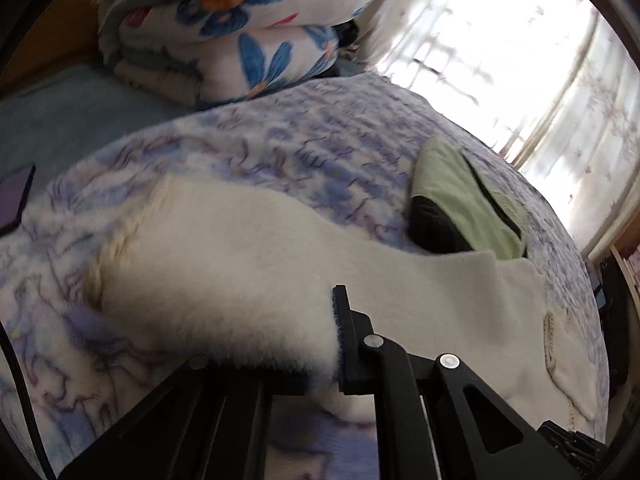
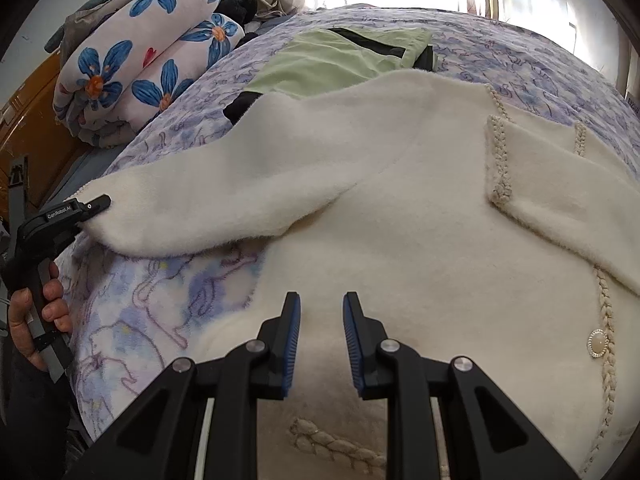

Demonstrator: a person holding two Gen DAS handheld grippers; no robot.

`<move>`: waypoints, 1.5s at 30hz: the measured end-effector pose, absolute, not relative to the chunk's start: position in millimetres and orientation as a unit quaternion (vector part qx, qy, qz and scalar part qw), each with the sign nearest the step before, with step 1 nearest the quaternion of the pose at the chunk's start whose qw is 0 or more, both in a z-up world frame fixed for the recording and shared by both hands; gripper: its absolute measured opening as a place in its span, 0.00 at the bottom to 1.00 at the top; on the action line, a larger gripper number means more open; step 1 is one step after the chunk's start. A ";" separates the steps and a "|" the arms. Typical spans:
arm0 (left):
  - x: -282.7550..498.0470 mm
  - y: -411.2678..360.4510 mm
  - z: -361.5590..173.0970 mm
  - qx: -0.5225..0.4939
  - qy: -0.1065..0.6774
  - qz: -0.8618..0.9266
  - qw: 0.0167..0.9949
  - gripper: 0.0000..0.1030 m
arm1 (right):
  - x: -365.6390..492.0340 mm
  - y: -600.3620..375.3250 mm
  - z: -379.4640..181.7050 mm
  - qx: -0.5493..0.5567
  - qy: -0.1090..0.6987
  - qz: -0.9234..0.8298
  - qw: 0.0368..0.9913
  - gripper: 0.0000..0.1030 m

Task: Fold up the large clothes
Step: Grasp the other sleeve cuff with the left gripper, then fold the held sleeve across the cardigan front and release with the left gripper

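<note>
A bed blanket [image 2: 168, 292] printed in pale blue and lilac fills most of both views. Spread over it is the cream fleece coat [image 2: 400, 240], fuzzy, edged with braided trim, its body lying flat from the centre toward four o'clock in the right wrist view. One sleeve [image 2: 208, 204] runs out from the body toward nine o'clock, and the other is folded across the front at three o'clock. A rolled floral quilt [image 2: 140, 64] with big blue flowers sits at ten o'clock, beside the bed's far edge. A light green garment [image 2: 328, 64] with black trim lies at twelve o'clock, partly under the coat's shoulder.

The left gripper [image 2: 94, 206] sits at nine o'clock, a hand [image 2: 36, 312] wrapped round its handle, its fingers clamped on the cuff end of the sleeve; in the left wrist view the fleece bunches against the one visible finger [image 1: 346, 336]. The right gripper [image 2: 321, 336] hangs at six o'clock above the coat's lower front, its blue-padded fingers standing apart with nothing between them. A pearl button [image 2: 597, 345] shows at four o'clock. A dark phone [image 1: 16, 196] lies at nine o'clock in the left wrist view.
</note>
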State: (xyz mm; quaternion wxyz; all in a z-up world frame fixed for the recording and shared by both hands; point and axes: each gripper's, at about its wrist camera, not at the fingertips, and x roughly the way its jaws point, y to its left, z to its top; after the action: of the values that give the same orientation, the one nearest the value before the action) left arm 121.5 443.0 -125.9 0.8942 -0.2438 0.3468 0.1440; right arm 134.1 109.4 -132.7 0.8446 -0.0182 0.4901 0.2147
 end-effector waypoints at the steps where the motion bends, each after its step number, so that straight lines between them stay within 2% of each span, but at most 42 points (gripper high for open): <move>1: 121.8 426.7 -109.7 -0.224 0.336 0.135 0.905 0.06 | 133.1 105.7 -129.5 -0.014 0.487 0.215 0.847 0.21; 6: 131.5 343.9 -50.7 -0.159 0.301 0.061 0.938 0.06 | 130.8 82.2 -114.7 0.013 0.474 0.210 0.855 0.21; 11: 147.6 258.2 -30.8 -0.132 0.308 -0.020 0.942 0.06 | 127.6 44.9 -101.4 0.041 0.461 0.191 0.866 0.21; 16: 166.7 170.5 -51.5 -0.116 0.355 -0.080 0.924 0.06 | 123.9 -5.4 -93.6 0.063 0.451 0.157 0.876 0.21; 21: 178.6 95.8 -98.6 -0.062 0.415 -0.102 0.902 0.08 | 117.2 -61.6 -101.2 0.083 0.456 0.115 0.879 0.21; 23: 182.6 75.4 -121.3 -0.043 0.452 -0.103 0.885 0.20 | 114.6 -78.5 -107.2 0.088 0.462 0.104 0.876 0.21; 27: 179.8 65.9 -142.4 -0.044 0.485 -0.101 0.868 0.40 | 109.5 -104.4 -117.9 0.099 0.472 0.094 0.871 0.21; 29: 175.7 70.1 -140.3 -0.054 0.486 -0.104 0.866 0.63 | 107.5 -110.2 -121.2 0.105 0.475 0.098 0.868 0.21; 31: 167.7 75.2 -131.8 -0.067 0.480 -0.110 0.868 0.71 | 107.5 -111.8 -122.3 0.108 0.476 0.105 0.866 0.21; 41: 125.6 135.5 -88.4 -0.096 0.455 -0.067 0.883 0.72 | 102.9 -63.1 -101.5 0.063 0.444 0.193 0.873 0.22; 42: 119.9 143.6 -86.3 -0.093 0.450 -0.050 0.887 0.72 | 101.7 -55.5 -100.1 0.052 0.441 0.204 0.872 0.23; 44: 109.6 159.6 -83.6 -0.090 0.443 -0.024 0.892 0.72 | 100.6 -36.5 -96.9 0.024 0.436 0.229 0.870 0.37; 45: 104.6 167.2 -83.2 -0.090 0.442 -0.015 0.893 0.72 | 99.8 -27.6 -95.5 0.011 0.431 0.241 0.870 0.39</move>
State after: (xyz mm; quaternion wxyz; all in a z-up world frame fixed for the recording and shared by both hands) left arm 104.6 167.2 -83.2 0.8925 -0.0900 0.4417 -0.0145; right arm 99.8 -27.6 -95.5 0.8697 0.0110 0.4306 0.2410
